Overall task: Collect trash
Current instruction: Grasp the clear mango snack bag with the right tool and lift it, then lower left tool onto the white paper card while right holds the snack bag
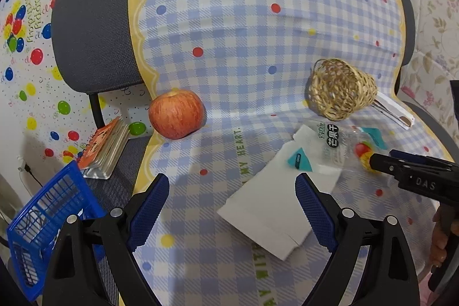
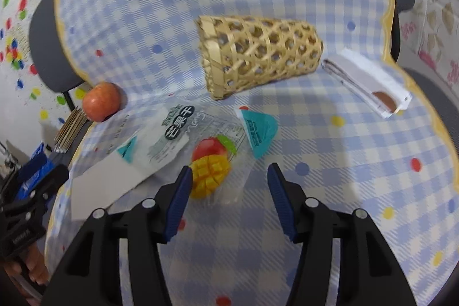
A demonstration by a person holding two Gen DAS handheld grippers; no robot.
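Observation:
An empty dried-mango snack bag [image 2: 183, 145], white and clear with a mango picture, lies flat on the blue checked tablecloth [image 2: 330, 191]; it also shows in the left wrist view [image 1: 287, 191]. My right gripper [image 2: 229, 177] is open just above the bag's mango end, and shows from the side in the left wrist view [image 1: 375, 162]. My left gripper [image 1: 232, 185] is open and empty, above the cloth beside the bag's white end. A second white wrapper [image 2: 370, 82] lies behind the woven bamboo basket [image 2: 258, 53], which lies on its side.
A red apple [image 1: 176, 115] sits near the table's left edge. A blue plastic basket [image 1: 46, 220] and a small booklet stack [image 1: 106, 148] rest on a chair seat left of the table. A grey chair back [image 1: 94, 27] stands behind.

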